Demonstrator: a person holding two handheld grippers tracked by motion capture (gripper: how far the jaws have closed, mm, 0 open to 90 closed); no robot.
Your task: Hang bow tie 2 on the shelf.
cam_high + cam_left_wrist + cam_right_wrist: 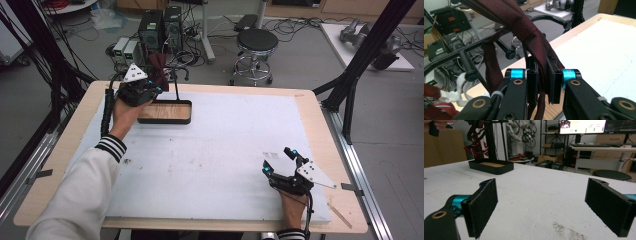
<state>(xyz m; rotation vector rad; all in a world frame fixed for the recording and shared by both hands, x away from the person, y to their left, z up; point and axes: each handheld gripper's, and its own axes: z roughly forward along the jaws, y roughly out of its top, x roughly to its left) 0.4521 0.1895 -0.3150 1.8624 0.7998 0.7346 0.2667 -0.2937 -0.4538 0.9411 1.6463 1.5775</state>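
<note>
A dark red tie (524,27) hangs over the curved black arm (544,18) of a stand at the table's far left. My left gripper (543,75) is shut on the tie's hanging strip, with the cloth pinched between the pads. From above, the left gripper (152,87) is raised over the stand's black tray base (165,112), the red tie (159,67) just above it. My right gripper (279,160) rests on the white board near the front right. Its jaws stand wide open in the right gripper view (541,202), with nothing between them. Far off sit the tray (491,166) and the tie (475,145).
A white foam board (225,145) covers the wooden table. A thin black post (177,87) rises from the tray. Other red and white cloth (456,87) hangs at the stand's left. A stool (256,42) and computer cases (160,27) stand beyond the far edge.
</note>
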